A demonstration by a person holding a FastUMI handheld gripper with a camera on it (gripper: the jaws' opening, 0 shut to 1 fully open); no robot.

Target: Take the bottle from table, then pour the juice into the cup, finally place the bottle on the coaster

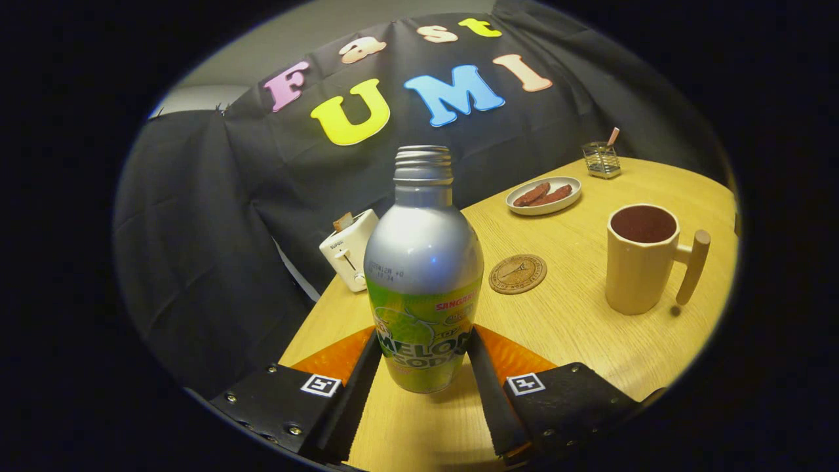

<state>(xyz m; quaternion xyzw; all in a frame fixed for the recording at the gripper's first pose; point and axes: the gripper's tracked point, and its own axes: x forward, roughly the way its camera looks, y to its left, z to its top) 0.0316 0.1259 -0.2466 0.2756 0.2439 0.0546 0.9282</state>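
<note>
A silver bottle (423, 262) with a green melon-soda label and an open threaded neck stands upright between my fingers. My gripper (425, 339) is shut on it, both pads pressing on the label's lower sides. I cannot tell whether its base rests on the wooden table (577, 328). Beyond the fingers to the right lies a round cork coaster (518, 273). Further right stands a cream cup (639, 262) with a wooden handle, its inside dark.
A small white toaster (347, 249) sits at the table's edge, behind and left of the bottle. A white plate (544, 195) with two brown pieces lies beyond the coaster. A small wire holder (602, 159) stands behind the plate. Black cloth hangs behind the table.
</note>
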